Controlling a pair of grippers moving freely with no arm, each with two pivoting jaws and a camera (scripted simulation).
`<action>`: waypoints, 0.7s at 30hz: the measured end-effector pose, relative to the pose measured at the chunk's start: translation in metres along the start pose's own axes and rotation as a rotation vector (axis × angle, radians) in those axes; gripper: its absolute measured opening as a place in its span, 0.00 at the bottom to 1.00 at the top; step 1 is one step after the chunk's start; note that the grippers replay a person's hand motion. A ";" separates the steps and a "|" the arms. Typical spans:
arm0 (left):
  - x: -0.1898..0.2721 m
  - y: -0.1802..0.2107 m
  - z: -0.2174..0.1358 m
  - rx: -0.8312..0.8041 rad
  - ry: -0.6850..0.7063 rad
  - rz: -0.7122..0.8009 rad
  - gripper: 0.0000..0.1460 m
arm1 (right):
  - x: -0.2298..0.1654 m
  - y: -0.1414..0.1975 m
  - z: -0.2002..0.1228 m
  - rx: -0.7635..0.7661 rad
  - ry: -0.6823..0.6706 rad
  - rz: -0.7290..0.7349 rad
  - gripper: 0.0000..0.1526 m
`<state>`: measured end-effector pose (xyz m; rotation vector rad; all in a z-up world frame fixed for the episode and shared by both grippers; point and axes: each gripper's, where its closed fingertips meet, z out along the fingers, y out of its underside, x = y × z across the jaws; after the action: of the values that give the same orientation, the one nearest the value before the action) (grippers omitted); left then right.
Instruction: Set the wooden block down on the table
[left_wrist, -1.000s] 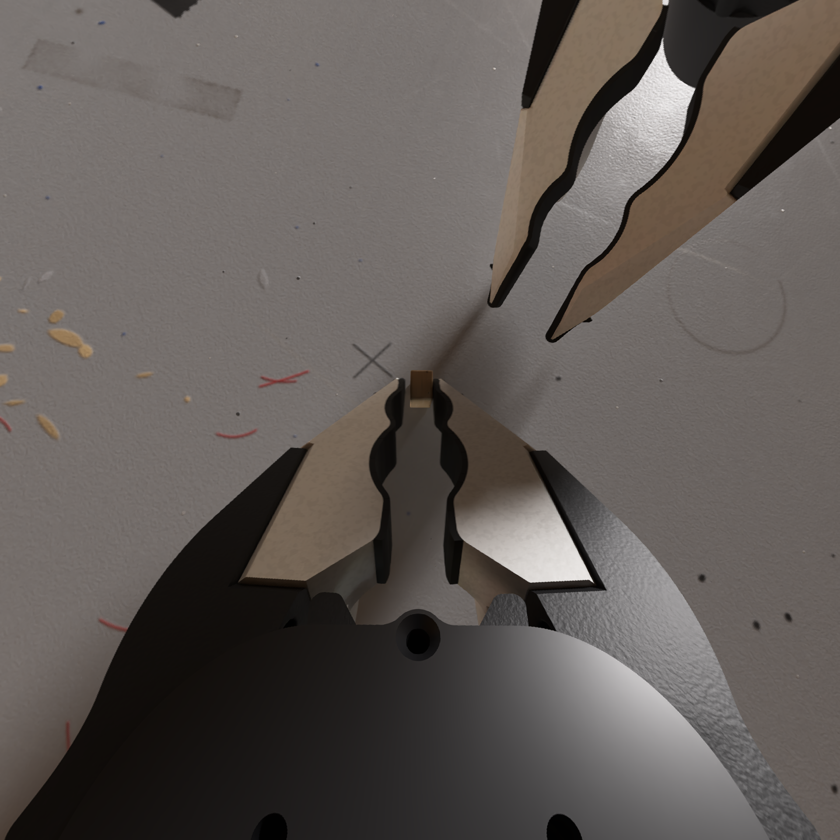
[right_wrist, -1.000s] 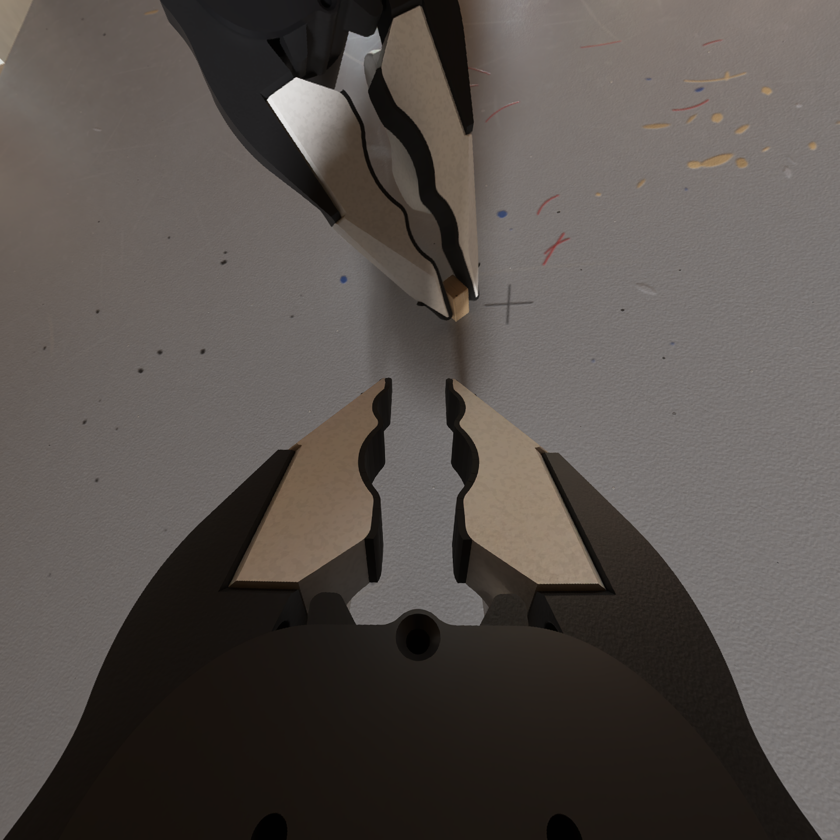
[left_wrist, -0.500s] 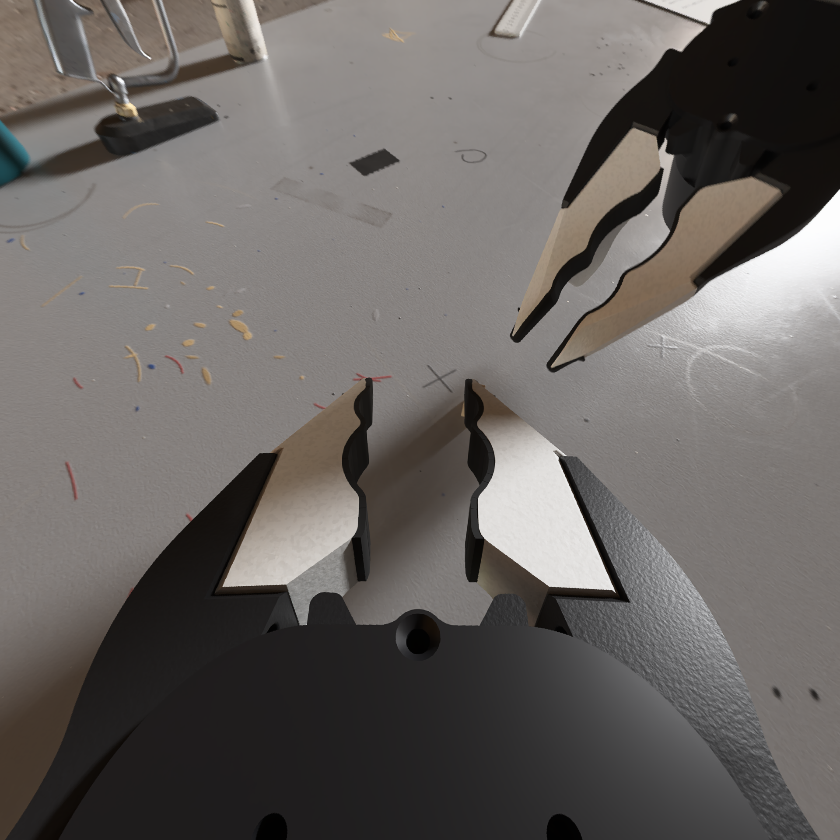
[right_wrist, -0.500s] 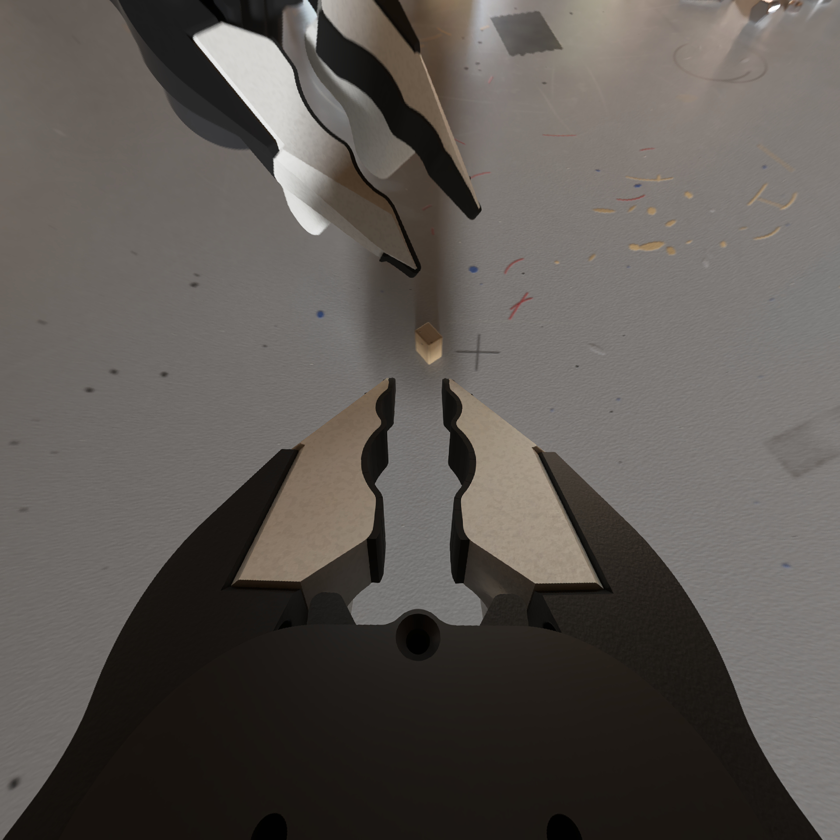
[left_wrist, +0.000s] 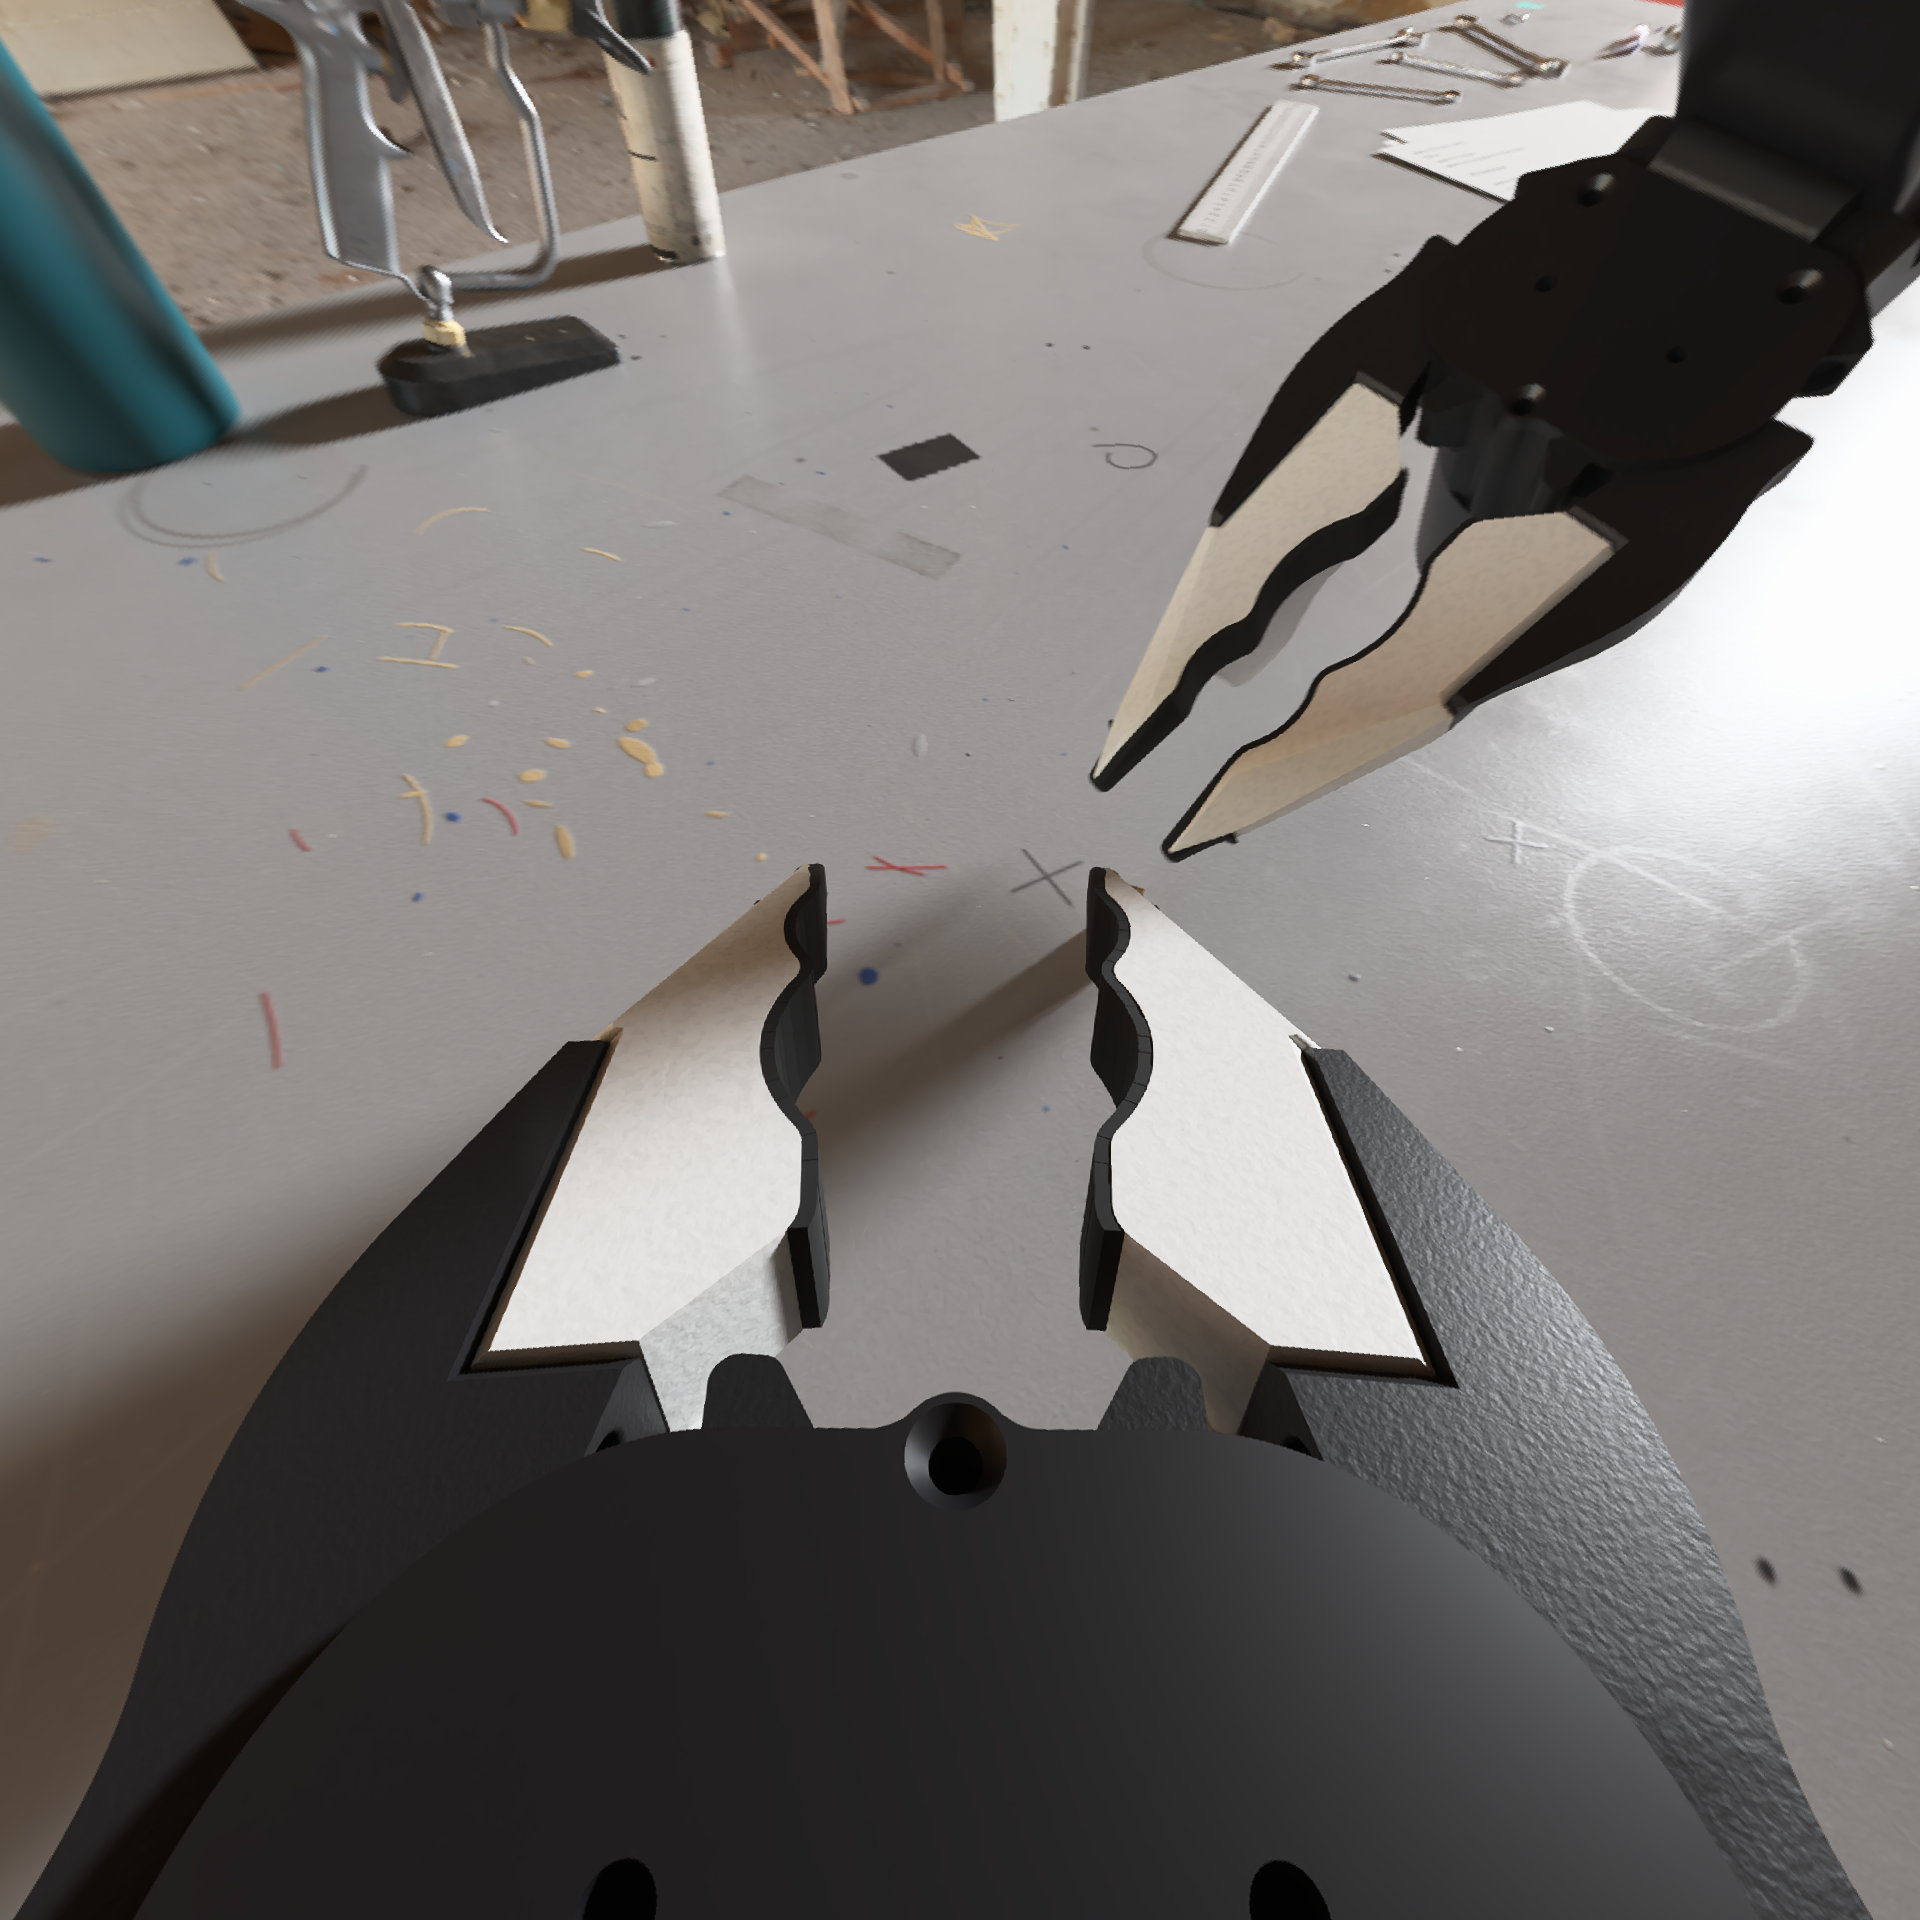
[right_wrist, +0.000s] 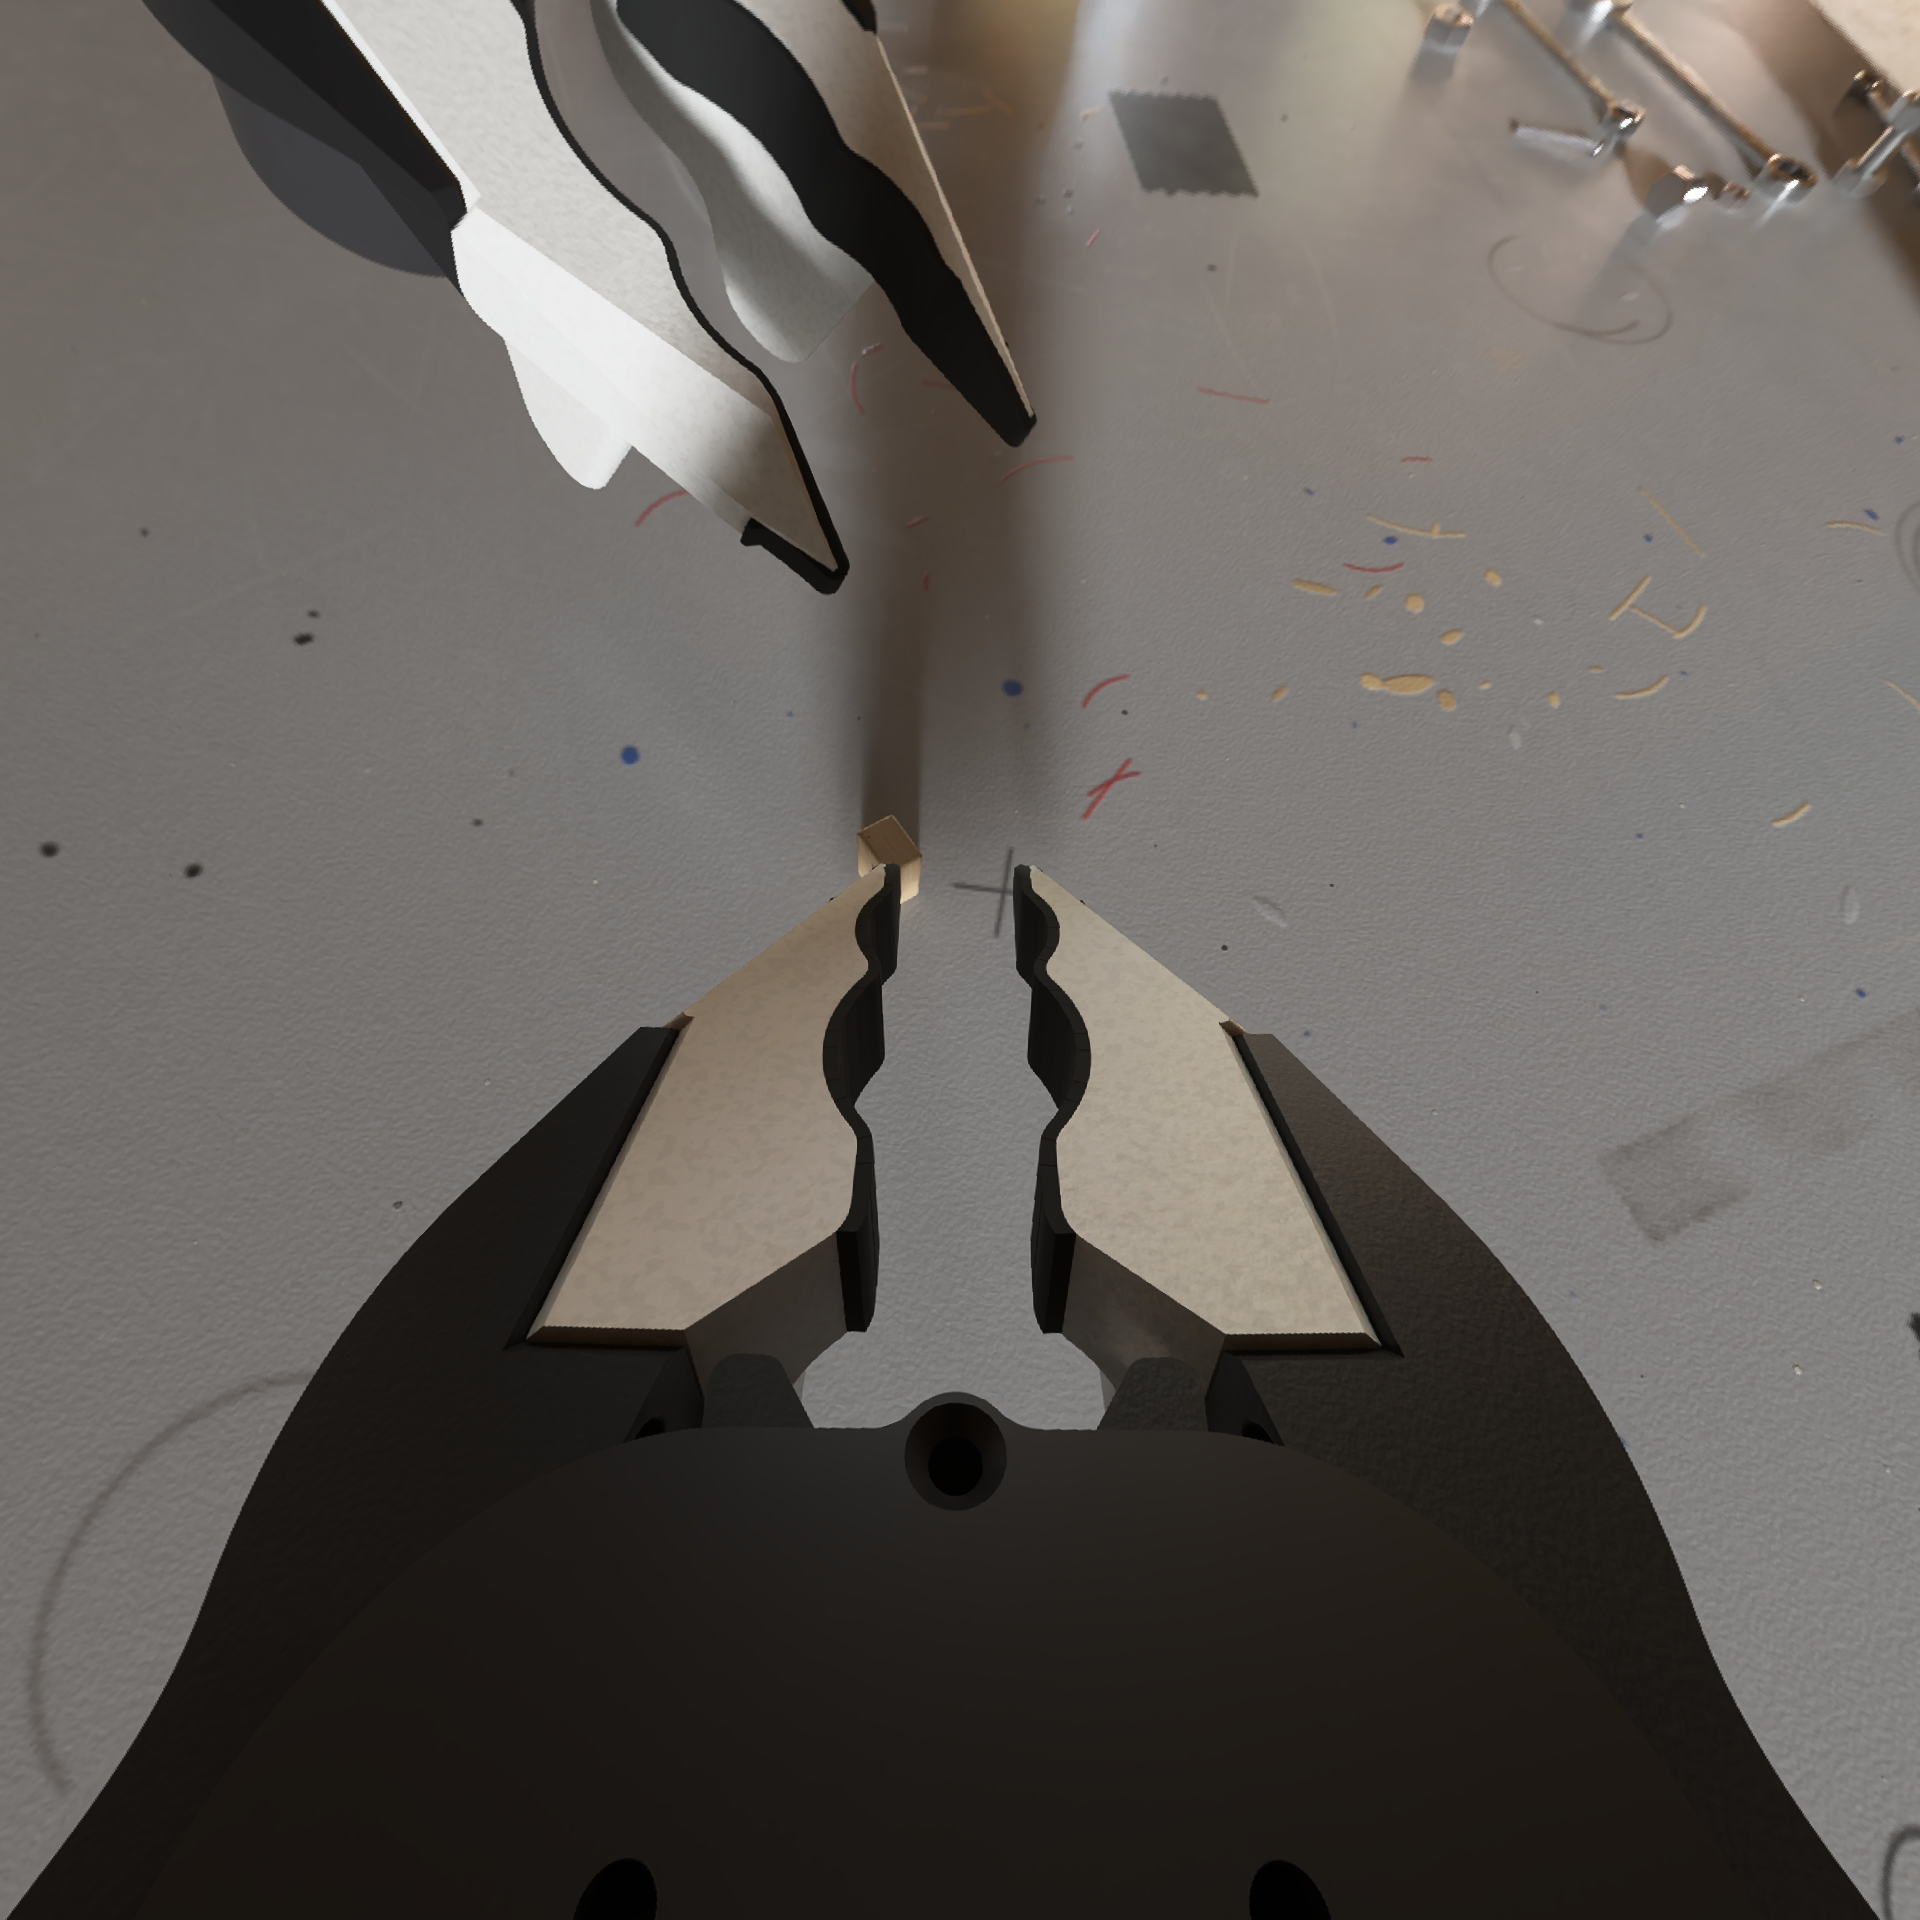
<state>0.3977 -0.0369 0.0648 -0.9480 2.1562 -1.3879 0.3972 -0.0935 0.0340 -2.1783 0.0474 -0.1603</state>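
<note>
The small wooden block (right_wrist: 888, 847) rests on the grey table (right_wrist: 416, 935), beside a pencilled cross (right_wrist: 992, 890). My right gripper (right_wrist: 956, 878) is open and empty; its left fingertip covers the block's near edge. My left gripper (right_wrist: 925, 499) hangs above and beyond the block, open and empty. In the left wrist view the left gripper (left_wrist: 956, 883) is open with bare table between its fingers, and the right gripper (left_wrist: 1138, 816) points down at the upper right. The block is not clearly seen there.
At the table's far side stand a teal cylinder (left_wrist: 83, 291), a metal spray gun on a black base (left_wrist: 499, 358), a white tube (left_wrist: 675, 135), a ruler (left_wrist: 1242, 171), paper (left_wrist: 1496, 145) and wrenches (left_wrist: 1423, 62). Paint flecks and a dark square patch (left_wrist: 928, 457) mark the surface.
My left gripper opened, let go of the block, then rose and drew back. The block now lies on the table. My right gripper stayed open, close to the block.
</note>
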 end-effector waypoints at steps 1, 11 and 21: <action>-0.003 -0.001 -0.002 0.002 -0.018 0.008 0.34 | 0.001 -0.002 -0.001 0.015 0.004 0.006 0.14; -0.006 0.005 -0.005 -0.005 -0.012 -0.017 0.34 | 0.007 0.004 -0.002 -0.016 0.073 -0.005 0.17; -0.008 0.003 -0.006 0.011 -0.033 -0.014 0.34 | 0.007 0.004 -0.009 0.004 0.115 -0.036 0.17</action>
<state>0.3982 -0.0264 0.0643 -0.9764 2.1201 -1.3796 0.4029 -0.1039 0.0362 -2.1655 0.0733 -0.3051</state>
